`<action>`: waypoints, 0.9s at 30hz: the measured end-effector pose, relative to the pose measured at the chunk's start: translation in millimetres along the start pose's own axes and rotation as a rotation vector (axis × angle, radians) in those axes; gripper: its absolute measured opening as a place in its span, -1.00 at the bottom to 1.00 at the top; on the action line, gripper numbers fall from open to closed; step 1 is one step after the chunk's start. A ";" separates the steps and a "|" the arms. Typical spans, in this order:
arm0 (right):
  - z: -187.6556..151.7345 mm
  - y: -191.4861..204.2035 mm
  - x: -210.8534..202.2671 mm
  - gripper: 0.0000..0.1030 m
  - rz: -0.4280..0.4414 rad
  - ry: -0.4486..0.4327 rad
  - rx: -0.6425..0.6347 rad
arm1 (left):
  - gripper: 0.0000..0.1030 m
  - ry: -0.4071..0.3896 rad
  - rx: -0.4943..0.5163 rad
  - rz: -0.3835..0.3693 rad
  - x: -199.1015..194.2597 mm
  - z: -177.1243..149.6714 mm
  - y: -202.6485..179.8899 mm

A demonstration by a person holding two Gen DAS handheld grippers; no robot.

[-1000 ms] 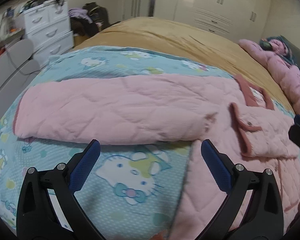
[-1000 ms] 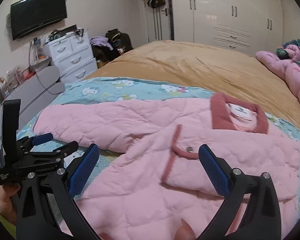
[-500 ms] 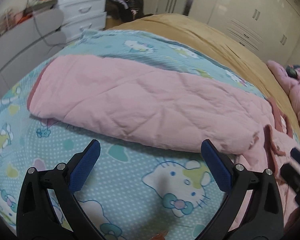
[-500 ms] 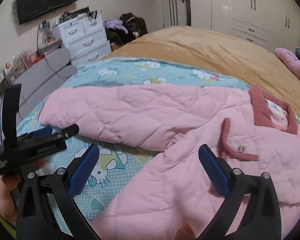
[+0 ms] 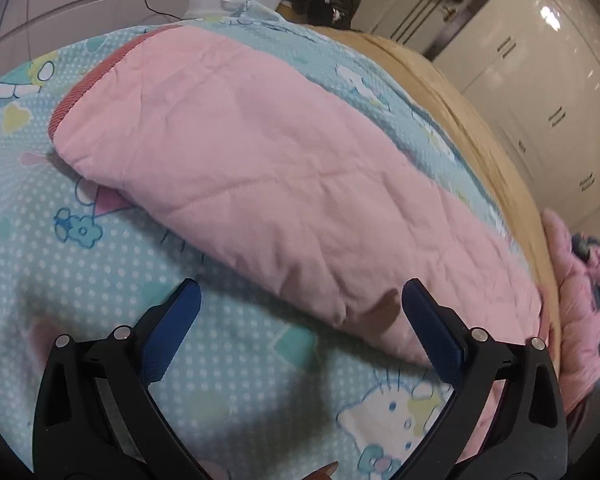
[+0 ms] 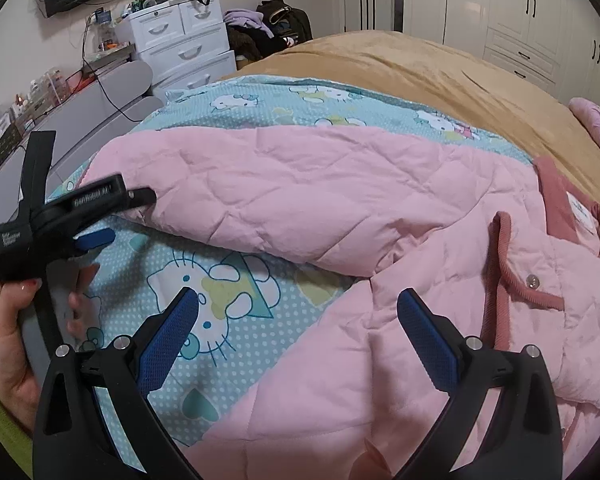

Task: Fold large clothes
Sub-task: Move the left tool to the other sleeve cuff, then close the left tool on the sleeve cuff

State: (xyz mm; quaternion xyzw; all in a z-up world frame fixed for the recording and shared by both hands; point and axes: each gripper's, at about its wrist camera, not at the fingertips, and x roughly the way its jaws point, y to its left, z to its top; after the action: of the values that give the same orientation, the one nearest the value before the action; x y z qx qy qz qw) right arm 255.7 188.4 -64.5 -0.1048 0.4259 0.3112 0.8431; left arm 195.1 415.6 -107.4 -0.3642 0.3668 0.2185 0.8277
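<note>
Pink quilted cloth, a padded jacket [image 6: 380, 320], lies spread face-up on the cartoon-cat sheet [image 6: 228, 312] that covers the near part of the bed [image 6: 400, 64], its darker ribbed collar [image 6: 556, 204] toward the right and one long sleeve [image 5: 268, 184] stretched out flat to the left, ending in a ribbed cuff [image 5: 88, 88]. Nothing looks folded yet: the sleeve is at full reach, the body lies open and flat, and a front flap with a snap [image 6: 533, 280] sits loosely across the chest. By my reading the task is at its very start, with the sleeve fold first in line and the body folds all left to do. The left tool [image 5: 296, 332] hovers with its blue pads wide apart, just at the sleeve's near edge, grasping nothing. The right tool [image 6: 296, 332] is likewise spread and empty, above the jacket's lower body. A second pink garment [image 5: 580, 280] lies farther up the bed.
</note>
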 end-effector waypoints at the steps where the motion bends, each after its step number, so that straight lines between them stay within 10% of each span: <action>1: -0.1 -0.4 -0.2 0.92 0.001 0.001 0.001 | 0.83 -0.007 -0.014 -0.007 1.6 2.0 1.6; 9: -4.5 -10.8 -7.6 0.92 -0.010 -0.003 0.015 | 0.80 -0.103 -0.157 -0.103 6.2 20.2 22.0; 18: -10.6 -24.6 -10.0 0.92 -0.019 -0.001 0.069 | -0.47 -0.181 -0.205 -0.149 -3.8 28.8 36.7; 27: -17.6 -38.5 -21.4 0.92 -0.027 -0.010 0.122 | -0.64 -0.285 -0.120 -0.223 -43.0 22.6 18.4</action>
State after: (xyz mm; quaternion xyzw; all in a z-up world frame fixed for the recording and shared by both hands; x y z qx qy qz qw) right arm 258.4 141.2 -61.9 -0.0574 0.4385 0.2735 0.8542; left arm 166.3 440.6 -72.0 -0.4169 0.1896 0.1961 0.8670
